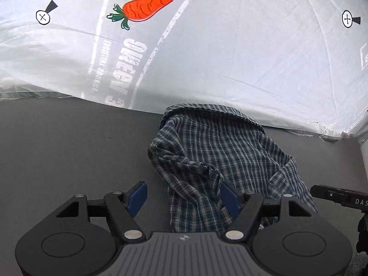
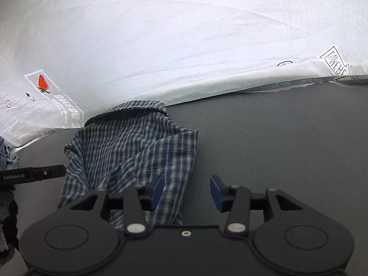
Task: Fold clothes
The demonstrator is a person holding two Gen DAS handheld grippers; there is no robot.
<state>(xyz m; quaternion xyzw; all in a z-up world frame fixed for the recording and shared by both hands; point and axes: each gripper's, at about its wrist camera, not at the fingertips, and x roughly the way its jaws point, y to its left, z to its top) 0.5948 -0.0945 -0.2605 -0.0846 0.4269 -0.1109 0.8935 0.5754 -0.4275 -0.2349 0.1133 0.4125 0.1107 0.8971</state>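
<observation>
- We see first the white sheet, the widest thing here. It covers the far stretch, and its near hem ends along the grey desk. It bears a carrot print and small round markers.
- The desk carries the work. Its bare dark top gives us a flat place to spread cloth, which we judge is why the garment lies there and not on the sheet.
- The plaid shirt lies crumpled on the desk, its far edge just reaching the sheet's hem. It is bunched and unfolded, so we judge the folding has hardly begun and it must be flattened first.
- Our left gripper stands over the shirt's near left edge, tilted downward. Its fingers are spread apart, with plaid cloth showing between them but not pinched; they hold nothing.
- Our right gripper comes at the near right edge in the same way. Its fingers are released too: the left blue pad overlaps cloth, the right stands over bare desk.
- We judge both are set at opposite near edges so as to take the shirt by two points and pull it open.
- Each gripper shows at the side of the other's view, so they are near each other.
</observation>
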